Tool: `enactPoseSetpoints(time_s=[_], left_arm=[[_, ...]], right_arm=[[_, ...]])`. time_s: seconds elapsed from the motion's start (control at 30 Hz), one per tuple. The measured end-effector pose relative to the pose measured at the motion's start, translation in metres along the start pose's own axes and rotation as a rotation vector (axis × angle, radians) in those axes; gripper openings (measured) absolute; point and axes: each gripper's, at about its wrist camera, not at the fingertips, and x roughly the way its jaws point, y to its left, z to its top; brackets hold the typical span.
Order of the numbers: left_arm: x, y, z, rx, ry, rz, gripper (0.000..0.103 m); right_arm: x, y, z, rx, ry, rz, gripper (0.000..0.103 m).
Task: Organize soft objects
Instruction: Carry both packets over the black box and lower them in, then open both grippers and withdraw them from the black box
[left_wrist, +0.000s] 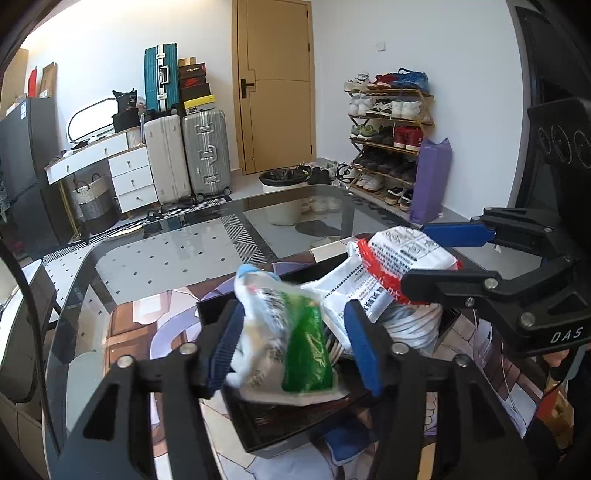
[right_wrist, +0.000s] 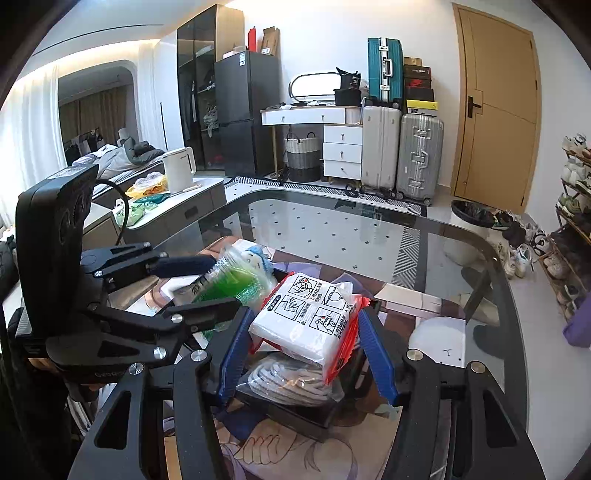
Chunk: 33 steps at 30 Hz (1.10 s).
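Observation:
My left gripper (left_wrist: 295, 347) is shut on a clear packet with a green cloth inside (left_wrist: 291, 339), held over a black tray (left_wrist: 280, 428) on the glass table. The packet also shows in the right wrist view (right_wrist: 232, 284). My right gripper (right_wrist: 306, 354) is shut on a white packet with red edges (right_wrist: 314, 321), also above the tray; it shows in the left wrist view (left_wrist: 406, 258). A bag of white rope (right_wrist: 291, 380) and another white packet (left_wrist: 351, 284) lie in the tray.
The tray sits on a printed mat (right_wrist: 280, 443) on the glass table (right_wrist: 332, 229). A side cabinet with a white kettle (right_wrist: 179, 166) stands left. Suitcases (left_wrist: 188, 155), a bin (left_wrist: 282, 195) and a shoe rack (left_wrist: 391, 136) stand beyond the table.

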Motion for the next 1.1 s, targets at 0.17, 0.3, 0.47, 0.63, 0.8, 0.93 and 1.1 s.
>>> enactPoseSetpoints(time_s=[0.17, 0.3, 0.47, 0.63, 0.8, 0.93, 1.1], left_arm=[[-0.004, 0.006, 0.0, -0.011, 0.004, 0.017, 0.073], [-0.01, 0.014, -0.002, -0.041, -0.008, 0.042, 0.09], [-0.015, 0.02, -0.006, -0.055, -0.006, 0.064, 0.103], [-0.019, 0.027, -0.012, -0.076, 0.0, 0.068, 0.103], [-0.024, 0.029, -0.019, -0.099, -0.001, 0.069, 0.103], [-0.029, 0.026, -0.024, -0.105, -0.011, 0.087, 0.103], [-0.039, 0.022, -0.03, -0.109, -0.043, 0.105, 0.103]], right_arm=[[0.005, 0.001, 0.0, -0.013, 0.012, -0.001, 0.059], [0.014, 0.003, 0.0, -0.034, 0.018, -0.002, 0.059], [0.026, 0.013, -0.001, -0.066, 0.029, 0.0, 0.063], [0.022, 0.014, -0.002, -0.07, -0.002, -0.019, 0.082], [0.005, 0.006, -0.009, -0.041, -0.032, -0.034, 0.094], [-0.005, 0.003, -0.015, -0.015, -0.059, -0.047, 0.101], [-0.014, 0.0, -0.025, 0.02, -0.078, -0.057, 0.102]])
